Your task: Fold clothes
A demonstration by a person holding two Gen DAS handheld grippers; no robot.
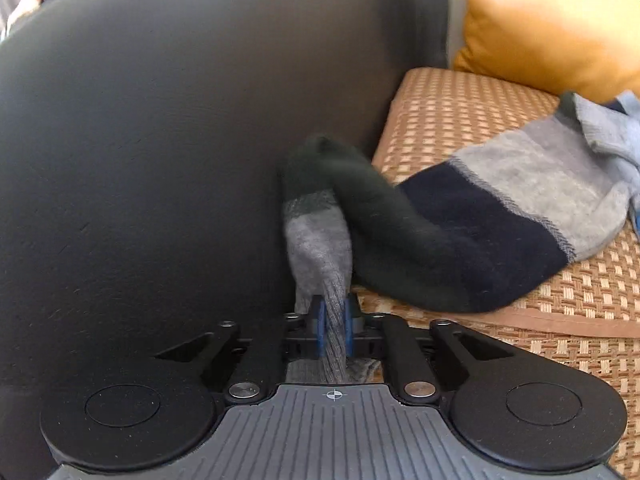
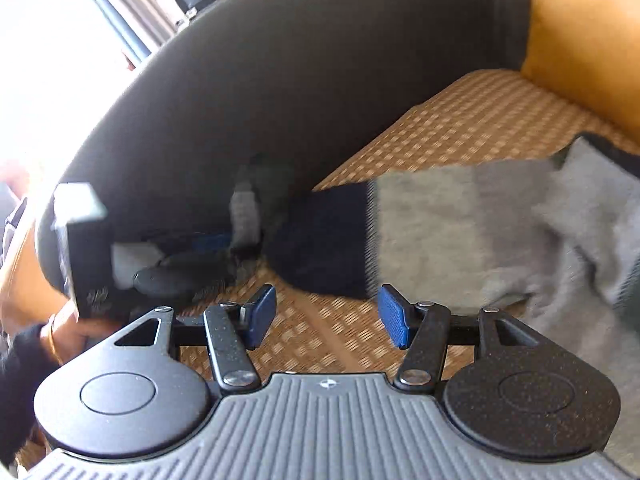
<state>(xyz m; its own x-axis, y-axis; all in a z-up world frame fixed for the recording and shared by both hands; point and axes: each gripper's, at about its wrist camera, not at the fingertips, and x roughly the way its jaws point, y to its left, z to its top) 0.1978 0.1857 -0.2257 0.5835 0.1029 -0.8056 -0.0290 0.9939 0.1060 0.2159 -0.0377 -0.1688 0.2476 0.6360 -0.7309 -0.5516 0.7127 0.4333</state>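
- Woven tan rattan seat mat [image 1: 460, 120], black leather sofa arm [image 1: 180, 140] at left.
- Grey, navy and dark-green knitted sock [image 1: 500, 216]: centre-right, draped; soft, light, limp; best gripped at the cuff.
- Left gripper [image 1: 334, 330]: clamped on grey ribbed cuff.
- Right gripper [image 2: 326, 316]: parted, empty.

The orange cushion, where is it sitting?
In both wrist views the orange cushion sits at the upper right, at the back of the woven seat mat, beyond the striped sock.

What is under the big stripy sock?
The sock lies on a woven mat on the sofa seat. The mat shows all around it. Anything else right beneath the sock is covered, so I cannot tell.
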